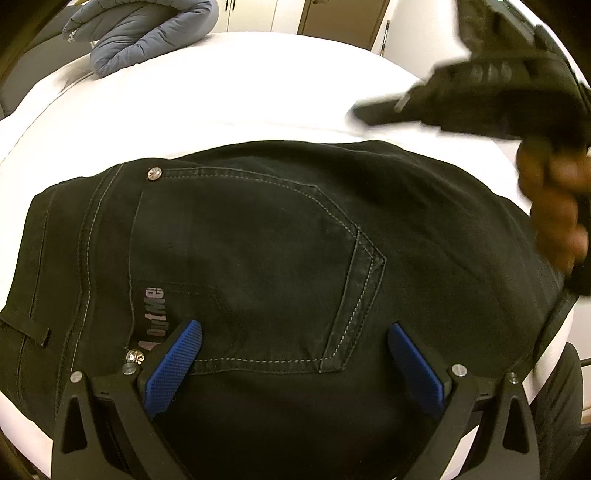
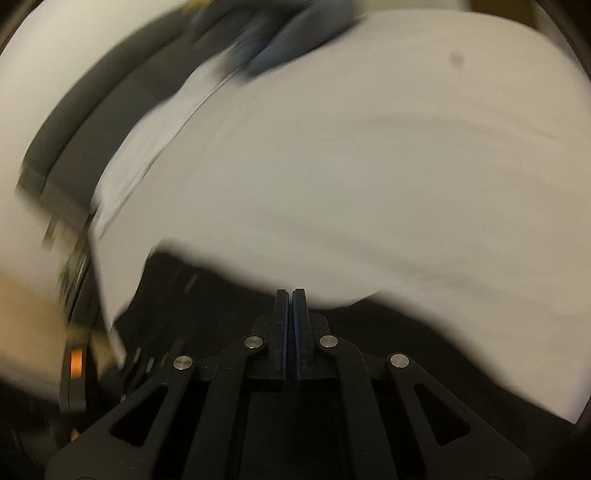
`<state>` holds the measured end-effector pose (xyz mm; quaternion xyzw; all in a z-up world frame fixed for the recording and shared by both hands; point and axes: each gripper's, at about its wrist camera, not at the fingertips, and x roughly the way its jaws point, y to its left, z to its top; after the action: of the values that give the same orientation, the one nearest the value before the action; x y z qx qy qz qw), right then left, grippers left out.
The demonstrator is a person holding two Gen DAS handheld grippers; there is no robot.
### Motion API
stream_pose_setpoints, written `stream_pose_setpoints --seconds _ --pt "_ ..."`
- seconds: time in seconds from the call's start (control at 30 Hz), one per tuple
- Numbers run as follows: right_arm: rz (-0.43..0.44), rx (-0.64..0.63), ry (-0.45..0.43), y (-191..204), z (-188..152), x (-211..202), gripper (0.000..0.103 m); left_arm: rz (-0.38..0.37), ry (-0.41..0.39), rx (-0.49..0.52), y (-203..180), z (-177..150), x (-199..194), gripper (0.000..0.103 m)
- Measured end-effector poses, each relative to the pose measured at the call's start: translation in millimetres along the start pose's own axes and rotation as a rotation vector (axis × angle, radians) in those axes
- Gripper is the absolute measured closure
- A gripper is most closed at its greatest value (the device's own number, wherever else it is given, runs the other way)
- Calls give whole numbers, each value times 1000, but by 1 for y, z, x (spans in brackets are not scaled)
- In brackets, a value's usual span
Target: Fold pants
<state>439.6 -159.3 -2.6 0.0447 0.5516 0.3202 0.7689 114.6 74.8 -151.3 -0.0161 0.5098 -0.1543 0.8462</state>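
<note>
White bed (image 1: 258, 85) carries folded black jeans (image 1: 258, 240); left tool (image 1: 295, 350) hovers wide open and empty above them, right tool (image 2: 290, 306) closed, gripping nothing.

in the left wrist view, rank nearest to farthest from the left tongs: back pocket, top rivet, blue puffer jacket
1. back pocket: directly ahead of the open left tongs, on the black pants.
2. top rivet: farther on, left, at the pocket's upper corner.
3. blue puffer jacket: farthest, upper left on the white bed.
</note>
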Motion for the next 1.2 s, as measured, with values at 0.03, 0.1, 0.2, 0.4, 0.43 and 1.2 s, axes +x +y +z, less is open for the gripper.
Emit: stream_pose_setpoints --seconds 0.03,0.1,0.2,0.4,0.43,1.2 --pt "5 4 30 10 -1 22 101 -4 -1 -2 1 0 0 1" --pt "-38 68 73 -12 -9 54 103 -16 -5 -7 3 0 -2 1" --pt "-22 231 -77 -54 -7 56 103 -30 -6 -6 7 1 -4 1" --pt "-160 349 -276 -54 -28 -6 101 -37 -13 -13 10 2 -6 1" --pt "-122 330 -289 -38 -34 -6 101 -39 -18 -18 11 1 -6 1" --pt "-258 1030 -941 -87 -421 -233 95 53 -48 12 -18 -4 -44 9"
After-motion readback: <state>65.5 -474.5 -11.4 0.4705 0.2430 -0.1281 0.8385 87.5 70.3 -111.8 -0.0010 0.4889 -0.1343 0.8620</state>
